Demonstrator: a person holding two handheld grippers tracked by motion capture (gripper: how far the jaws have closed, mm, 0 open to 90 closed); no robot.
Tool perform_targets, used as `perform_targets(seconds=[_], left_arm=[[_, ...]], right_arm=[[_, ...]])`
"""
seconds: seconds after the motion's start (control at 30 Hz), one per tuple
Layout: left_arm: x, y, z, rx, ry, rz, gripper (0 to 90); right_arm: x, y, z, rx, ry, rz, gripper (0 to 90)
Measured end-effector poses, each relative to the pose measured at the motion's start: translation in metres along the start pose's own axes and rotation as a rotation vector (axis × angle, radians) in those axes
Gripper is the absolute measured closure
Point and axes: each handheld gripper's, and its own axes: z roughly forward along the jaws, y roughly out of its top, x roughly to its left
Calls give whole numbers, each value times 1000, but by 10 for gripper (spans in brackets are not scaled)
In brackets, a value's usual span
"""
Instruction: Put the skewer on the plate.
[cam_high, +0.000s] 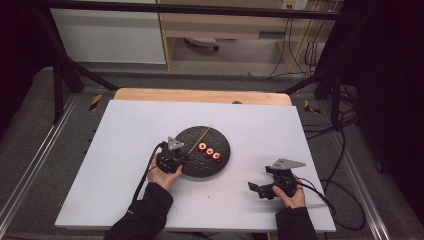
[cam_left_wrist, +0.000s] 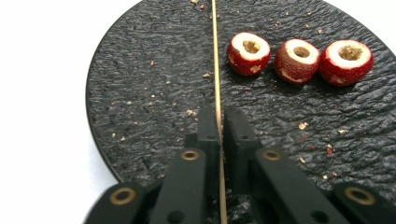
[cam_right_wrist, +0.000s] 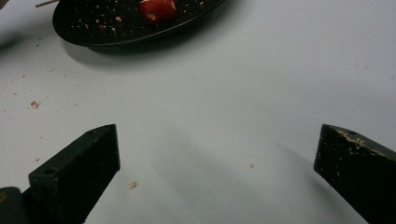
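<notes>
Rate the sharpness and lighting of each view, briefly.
High view: evenly lit white table, dark surroundings, small soft details. Left gripper view: crisp texture on the black plate and the three red cored fruit pieces; the table is blown out white. Right gripper view: near tongs soft, the plate slightly blurred, faint shadows.

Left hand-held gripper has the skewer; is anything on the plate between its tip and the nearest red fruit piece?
Nothing visible. The left hand-held gripper grips the skewer, and only bare black plate with crumbs lies between the stick and the nearest fruit piece.
</notes>
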Motion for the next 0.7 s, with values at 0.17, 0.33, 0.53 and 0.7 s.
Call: perform_targets(seconds=[0.17, 0.33, 0.53, 0.7], left_arm=[[2, 0, -13, -17, -26, 38, 659], [9, -5, -28, -23, -51, 80, 495], [26, -22, -47, -1, -62, 85, 307], [42, -44, -59, -1, -69, 76, 157]], right_arm=[[0, 0, 0, 0, -1, 1, 14], [0, 0, -1, -2, -4, 0, 13], [0, 0, -1, 0, -2, 0, 13], [0, 0, -1, 1, -2, 2, 12]])
